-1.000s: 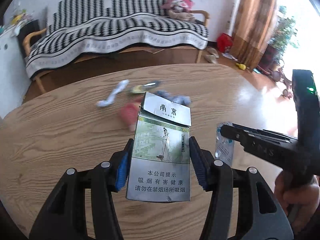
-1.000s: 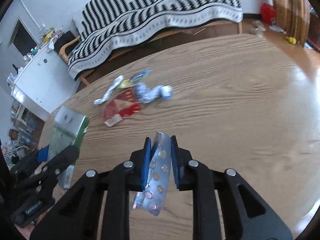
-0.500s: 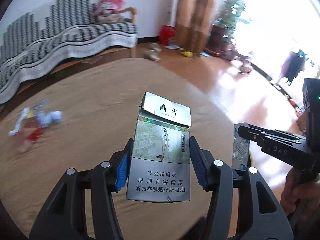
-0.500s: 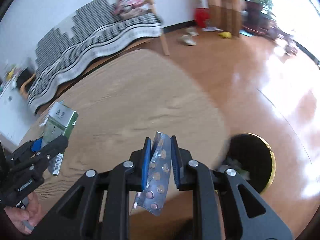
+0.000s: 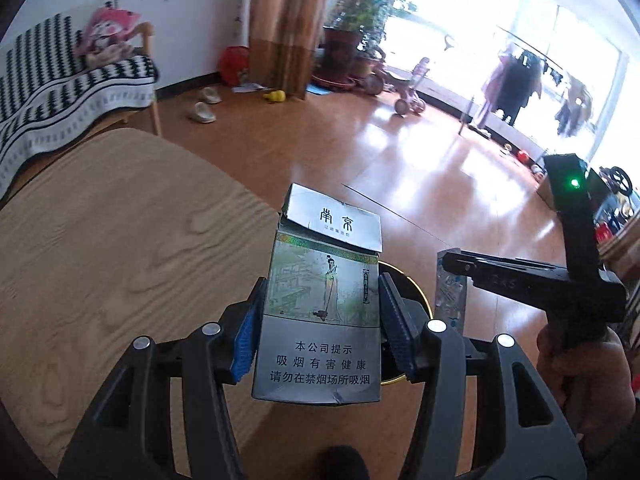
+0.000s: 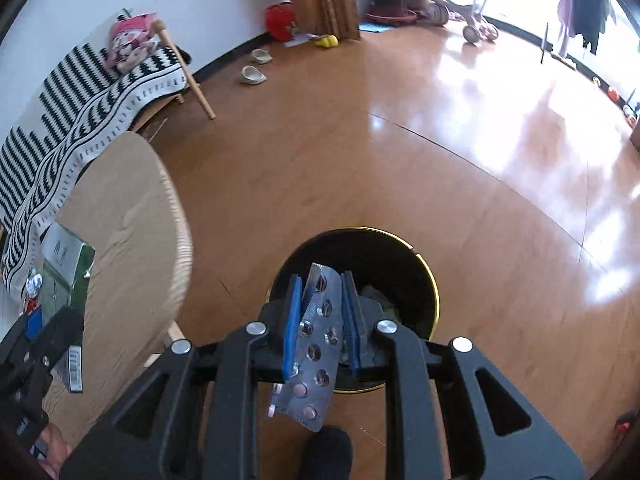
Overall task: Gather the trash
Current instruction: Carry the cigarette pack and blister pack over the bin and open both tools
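Note:
My left gripper is shut on a grey-green cigarette pack, its lid flap half open, held upright past the edge of the wooden table. My right gripper is shut on a silver pill blister strip, right above a black trash bin with a gold rim on the floor. The bin holds some crumpled trash. In the left wrist view the right gripper shows at the right with the blister strip, and the bin's rim peeks out behind the pack.
A round wooden table fills the left side. A black-and-white striped sofa stands behind it. Slippers, a red bag, plants and a tricycle lie across the shiny wooden floor. A dark sock toe shows at the bottom.
Both grippers swung right, off the table and over the floor. The trash pile on the table left view, and the bin now sits directly under the right gripper. Both grips held.

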`<state>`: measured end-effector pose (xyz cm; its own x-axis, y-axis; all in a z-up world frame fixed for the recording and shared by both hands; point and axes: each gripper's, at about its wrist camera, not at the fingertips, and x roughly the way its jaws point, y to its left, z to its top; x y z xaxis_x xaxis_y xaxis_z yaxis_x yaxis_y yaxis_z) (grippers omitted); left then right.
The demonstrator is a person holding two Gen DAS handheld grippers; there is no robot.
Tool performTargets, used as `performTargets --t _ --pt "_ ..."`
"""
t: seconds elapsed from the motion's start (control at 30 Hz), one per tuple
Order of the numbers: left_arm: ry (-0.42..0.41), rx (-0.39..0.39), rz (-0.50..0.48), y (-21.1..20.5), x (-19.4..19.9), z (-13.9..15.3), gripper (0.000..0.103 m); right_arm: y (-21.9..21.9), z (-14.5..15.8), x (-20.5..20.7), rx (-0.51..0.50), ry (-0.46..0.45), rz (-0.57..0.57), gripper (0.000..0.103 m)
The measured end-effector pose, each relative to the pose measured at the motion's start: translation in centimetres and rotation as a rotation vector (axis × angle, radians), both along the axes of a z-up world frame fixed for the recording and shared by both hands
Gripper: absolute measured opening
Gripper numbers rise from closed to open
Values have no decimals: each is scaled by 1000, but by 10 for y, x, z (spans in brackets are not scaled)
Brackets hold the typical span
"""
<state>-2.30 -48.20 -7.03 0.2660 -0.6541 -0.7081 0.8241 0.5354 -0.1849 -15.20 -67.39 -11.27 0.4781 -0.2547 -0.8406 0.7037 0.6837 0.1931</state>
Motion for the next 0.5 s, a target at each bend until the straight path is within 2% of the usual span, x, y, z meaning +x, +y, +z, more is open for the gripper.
performTargets --t 0.2,0.4,0.43,0.5 --pt "3 20 -15 -20 -1 -11 54 -17 -12 -6 12 4 -30 21" --pt "9 27 -22 -30 -1 -14 54 -22 -10 -8 8 -14 -35 24" --pt "10 26 -22 -31 -1 -15 54 -20 -9 -8 1 -17 -40 29" --pt "14 26 -20 -32 -2 -15 54 -21 -6 -12 1 -36 -55 57"
